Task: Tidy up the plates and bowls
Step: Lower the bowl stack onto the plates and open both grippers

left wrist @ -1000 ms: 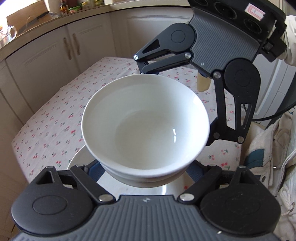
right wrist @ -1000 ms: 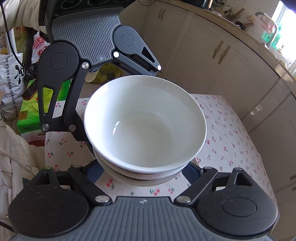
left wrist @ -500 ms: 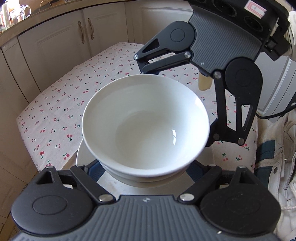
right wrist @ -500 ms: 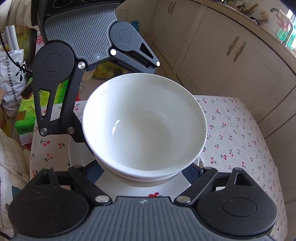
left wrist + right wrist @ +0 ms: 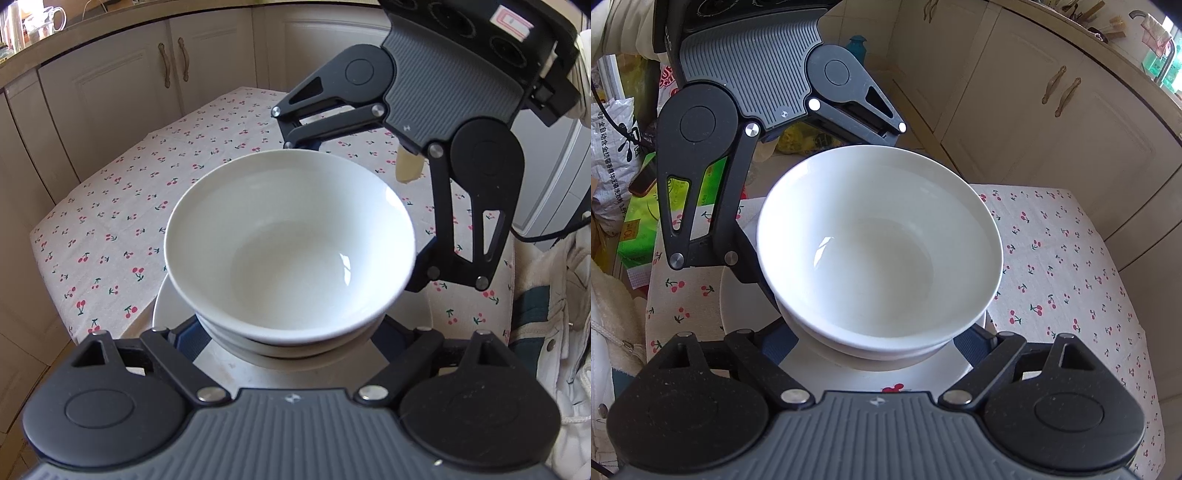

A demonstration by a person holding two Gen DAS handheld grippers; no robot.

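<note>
so in the last second both tongs, left [image 5: 291, 332] and right [image 5: 875, 343], clamped on the stacked glossy white ceramic bowls [image 5: 290, 243], brought them low over the flat white plate [image 5: 746, 306] near the cherry-print cloth-covered surface's [image 5: 122, 206] edge, basically ready to set down.

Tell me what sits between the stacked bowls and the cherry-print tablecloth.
A white plate lies under the stacked bowls, over the tablecloth. Both wrist views show it; whether the bowls touch it is hidden.
</note>
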